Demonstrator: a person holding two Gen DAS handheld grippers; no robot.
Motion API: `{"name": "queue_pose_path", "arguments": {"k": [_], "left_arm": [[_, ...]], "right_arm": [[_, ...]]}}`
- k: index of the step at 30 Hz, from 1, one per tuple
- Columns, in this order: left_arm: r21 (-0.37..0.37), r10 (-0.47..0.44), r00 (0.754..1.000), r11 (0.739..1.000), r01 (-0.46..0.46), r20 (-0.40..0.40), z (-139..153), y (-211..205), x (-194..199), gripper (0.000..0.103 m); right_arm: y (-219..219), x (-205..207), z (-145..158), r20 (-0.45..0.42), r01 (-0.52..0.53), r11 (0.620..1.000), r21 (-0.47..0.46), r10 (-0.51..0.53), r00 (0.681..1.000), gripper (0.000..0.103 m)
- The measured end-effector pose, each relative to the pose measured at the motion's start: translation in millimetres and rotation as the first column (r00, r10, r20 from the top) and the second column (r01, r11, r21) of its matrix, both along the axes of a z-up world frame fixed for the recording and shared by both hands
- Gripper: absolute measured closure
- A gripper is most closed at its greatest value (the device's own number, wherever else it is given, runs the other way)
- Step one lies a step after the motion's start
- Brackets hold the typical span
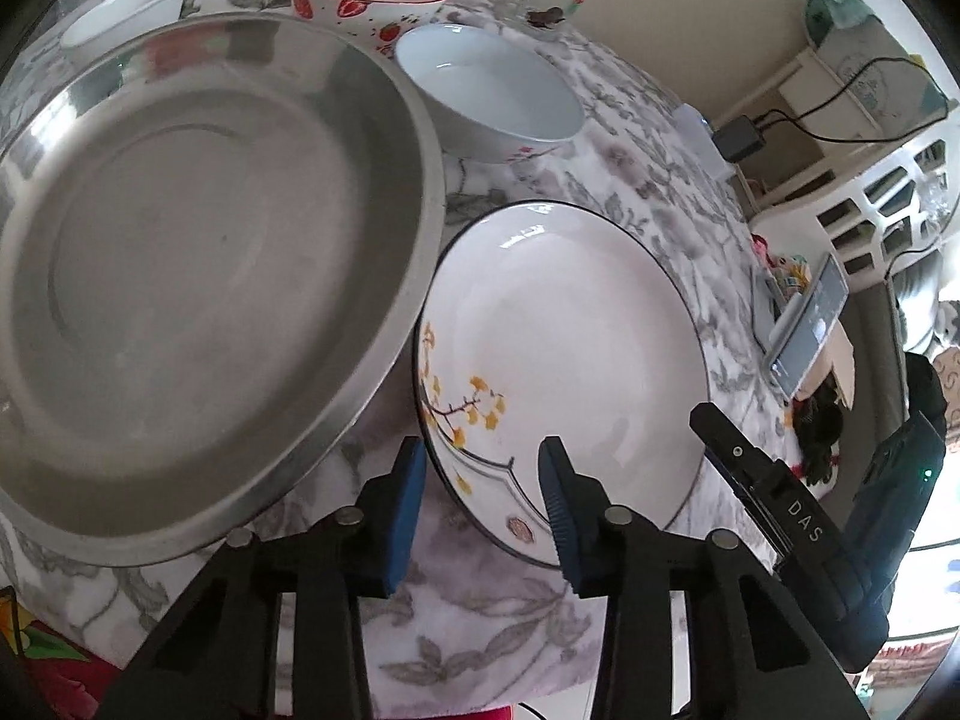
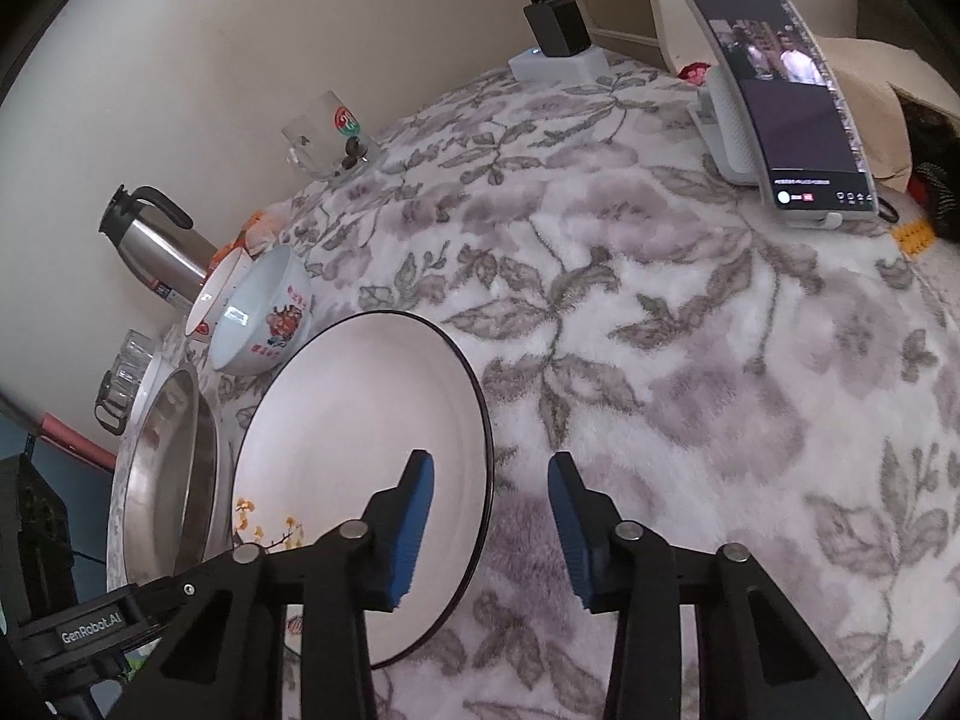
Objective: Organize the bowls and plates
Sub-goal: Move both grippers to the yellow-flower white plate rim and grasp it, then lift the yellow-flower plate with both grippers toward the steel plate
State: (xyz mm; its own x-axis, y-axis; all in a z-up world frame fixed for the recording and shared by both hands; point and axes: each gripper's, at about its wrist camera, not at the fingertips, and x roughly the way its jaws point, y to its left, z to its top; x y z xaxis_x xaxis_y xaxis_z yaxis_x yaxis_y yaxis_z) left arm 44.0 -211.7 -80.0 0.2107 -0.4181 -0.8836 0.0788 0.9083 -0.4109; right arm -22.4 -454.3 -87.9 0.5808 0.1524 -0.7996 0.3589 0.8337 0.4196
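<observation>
Now both grippers, left (image 1: 483, 468) and right (image 2: 492, 483), straddle the plate (image 1: 576, 324) rim, fingers unclosed; glazed, slippery, breakable; grip opposite edges.

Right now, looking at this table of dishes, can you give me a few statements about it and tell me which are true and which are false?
1. The white plate has yellow flowers painted on it. True.
2. The metal basin is full of water. False: it looks empty.
3. A phone stands propped up with its screen lit. True.
4. The left gripper carries a bowl. False: only the plate's near rim lies between its blue pads.
5. The plate sits on bare wood. False: it rests on a flowered cloth.
</observation>
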Motion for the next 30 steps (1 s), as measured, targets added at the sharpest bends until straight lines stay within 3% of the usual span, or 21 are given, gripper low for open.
{"name": "queue_pose_path", "arguments": {"k": [12, 19, 30], "left_arm": [[-0.001, 0.028, 0.999, 1.0, -0.028, -0.027, -14.1, -0.1, 8.6, 0.075], [0.017, 0.041, 0.999, 0.999, -0.04, -0.019, -18.0, -1.8, 10.0, 0.081], [0.017, 0.038, 0.999, 0.999, -0.037, -0.014, -24.0, -2.9, 12.0, 0.084]], "right_arm": [[1.1, 21.3, -10.6, -0.012, -0.052, 0.999, -0.008, 0.052, 0.999, 0.073], [2.9, 34.1, -14.9, -0.007, -0.084, 0.996, -0.013, 0.084, 0.996, 0.084], [1.3, 41.8, -17.7, 0.005, -0.1, 0.995, -0.009, 0.1, 0.995, 0.084]]}}
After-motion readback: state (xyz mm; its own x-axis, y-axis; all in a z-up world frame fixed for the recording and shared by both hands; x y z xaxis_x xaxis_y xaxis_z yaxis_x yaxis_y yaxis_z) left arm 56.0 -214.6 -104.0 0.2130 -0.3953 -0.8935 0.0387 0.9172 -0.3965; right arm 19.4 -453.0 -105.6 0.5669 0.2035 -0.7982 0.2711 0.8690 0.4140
